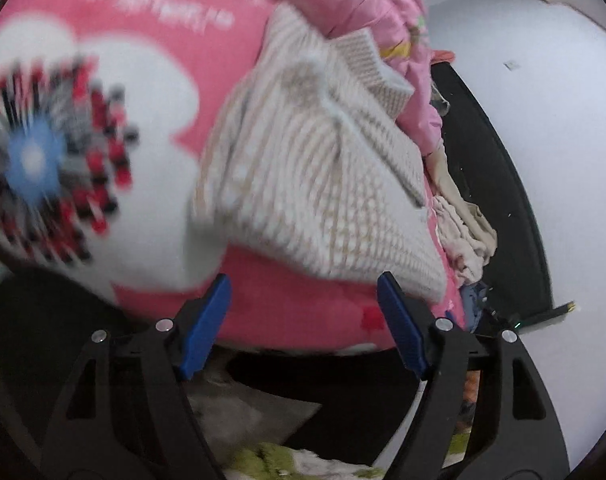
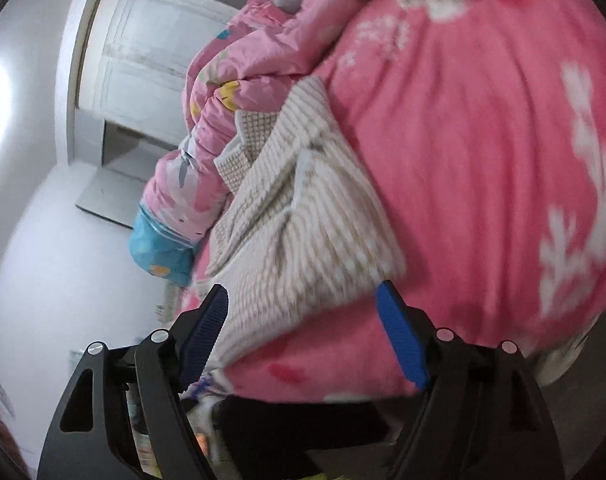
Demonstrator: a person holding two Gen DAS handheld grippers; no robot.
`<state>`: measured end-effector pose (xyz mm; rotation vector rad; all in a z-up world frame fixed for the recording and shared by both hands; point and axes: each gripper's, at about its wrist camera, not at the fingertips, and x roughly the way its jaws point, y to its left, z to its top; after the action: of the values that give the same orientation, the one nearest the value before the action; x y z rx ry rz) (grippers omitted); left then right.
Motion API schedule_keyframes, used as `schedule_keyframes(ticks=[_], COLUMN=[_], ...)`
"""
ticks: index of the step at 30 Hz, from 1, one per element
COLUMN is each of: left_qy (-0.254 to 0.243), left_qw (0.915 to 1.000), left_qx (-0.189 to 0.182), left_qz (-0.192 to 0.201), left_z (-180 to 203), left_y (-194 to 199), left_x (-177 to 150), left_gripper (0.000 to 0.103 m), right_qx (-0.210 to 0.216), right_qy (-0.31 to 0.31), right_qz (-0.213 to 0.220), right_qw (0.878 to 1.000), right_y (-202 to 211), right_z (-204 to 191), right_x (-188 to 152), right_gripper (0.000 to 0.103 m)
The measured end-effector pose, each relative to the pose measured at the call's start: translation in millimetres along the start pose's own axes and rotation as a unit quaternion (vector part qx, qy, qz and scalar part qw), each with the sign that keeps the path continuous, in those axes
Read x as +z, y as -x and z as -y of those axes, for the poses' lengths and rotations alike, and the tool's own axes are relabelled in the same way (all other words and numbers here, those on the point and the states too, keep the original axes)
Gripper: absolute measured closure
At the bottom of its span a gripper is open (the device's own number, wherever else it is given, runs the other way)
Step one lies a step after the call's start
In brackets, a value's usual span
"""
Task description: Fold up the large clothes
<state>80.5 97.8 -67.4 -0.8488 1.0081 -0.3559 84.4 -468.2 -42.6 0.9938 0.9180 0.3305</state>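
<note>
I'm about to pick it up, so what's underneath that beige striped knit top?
The beige striped knit top lies on a pink blanket with white flower prints, its far edge against a bunched pink quilt. Whatever sits directly under the top is covered.

Folded beige knit sweater (image 2: 299, 220) on pink blanket (image 2: 463, 160), wide-open right tongs (image 2: 303, 300) just before it.
</note>
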Motion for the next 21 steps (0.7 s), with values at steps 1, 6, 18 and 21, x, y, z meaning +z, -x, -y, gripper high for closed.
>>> schedule_keyframes(ticks=[1,6,18,21], left_qy=[0.009,0.092,-0.049,-0.220], left_qw=[0.9999,0.9939,0.9764,0.9283], left_qx=[-0.002,-0.026,0.158,0.235], left_qz=[0.004,0.055,0.139,0.187], left_z=[-4.7,-34.1,21.7,86.1], left_y=[-3.2,-13.7,-17.0,-1.1], left_x=[-1.2,10.8,26.4,2.6], left_gripper=[0.032,0.033,0.083,0.087], right_qx=[-0.001,-0.006,-0.126,-0.142], right_qy=[-0.007,-0.021,0.096,0.187], right_qz=[-0.002,0.008,0.084,0.118], right_qw=[1.000,1.000,0.984,0.965], right_y=[-2.9,-21.9,-39.0,-18.8], right_z=[4.8,15.2,-24.1,-73.4], right_x=[-1.3,4.1,16.9,11.2], right_gripper=[0.028,0.028,0.086,0.089])
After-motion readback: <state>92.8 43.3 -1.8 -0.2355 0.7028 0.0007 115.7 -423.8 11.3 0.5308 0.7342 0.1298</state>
